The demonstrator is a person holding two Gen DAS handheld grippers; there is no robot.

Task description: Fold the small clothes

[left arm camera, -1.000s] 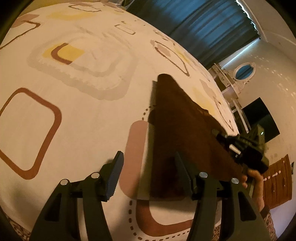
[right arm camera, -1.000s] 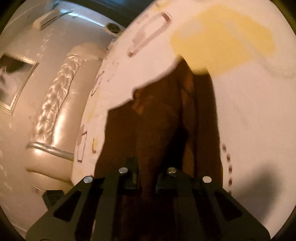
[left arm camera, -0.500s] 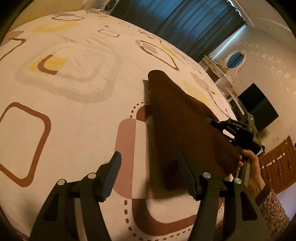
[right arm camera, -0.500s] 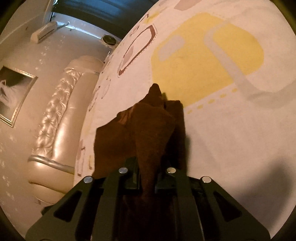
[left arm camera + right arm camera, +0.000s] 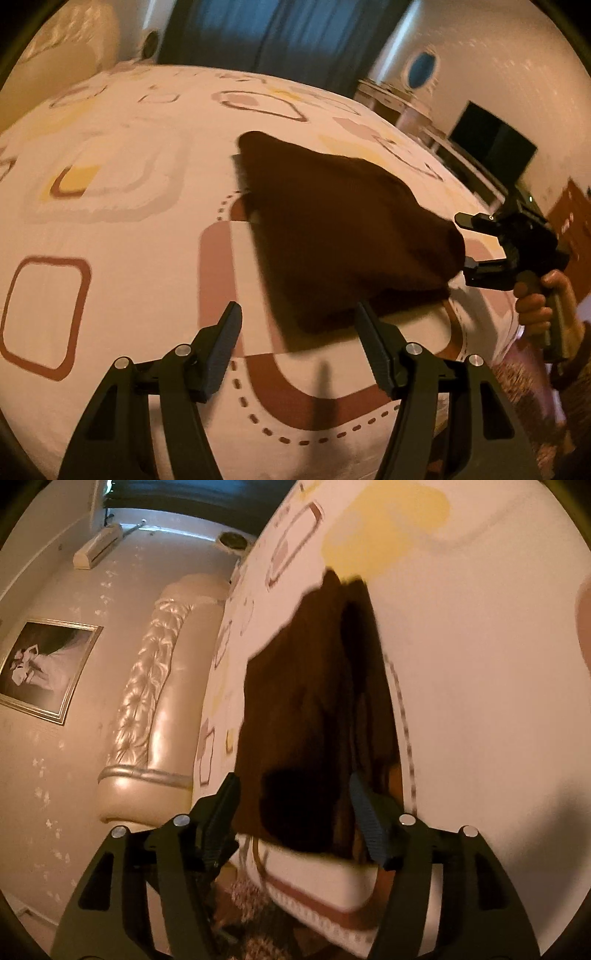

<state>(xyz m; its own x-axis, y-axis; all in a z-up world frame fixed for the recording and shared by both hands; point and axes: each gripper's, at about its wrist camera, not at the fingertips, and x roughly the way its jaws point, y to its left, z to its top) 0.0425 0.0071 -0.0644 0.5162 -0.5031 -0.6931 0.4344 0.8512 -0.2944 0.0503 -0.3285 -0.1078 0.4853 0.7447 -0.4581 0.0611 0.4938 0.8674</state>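
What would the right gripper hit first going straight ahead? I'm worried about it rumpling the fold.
Most likely the brown cloth: it lies directly between the open right gripper fingers, on the bed. Depth is unclear.

The room sits in warm, dim, yellowish light that tints everything orange. Both views bend hard at the rim, fading into black corners. In the left view the brown garment (image 5: 343, 236) is smeared with motion blur, and a soft shadow lies on the bed (image 5: 122, 206) under its near edge. In the right view the cloth's edges blur too, and the padded headboard (image 5: 147, 709) throws glossy highlights. A grey shadow darkens the sheet at lower right.
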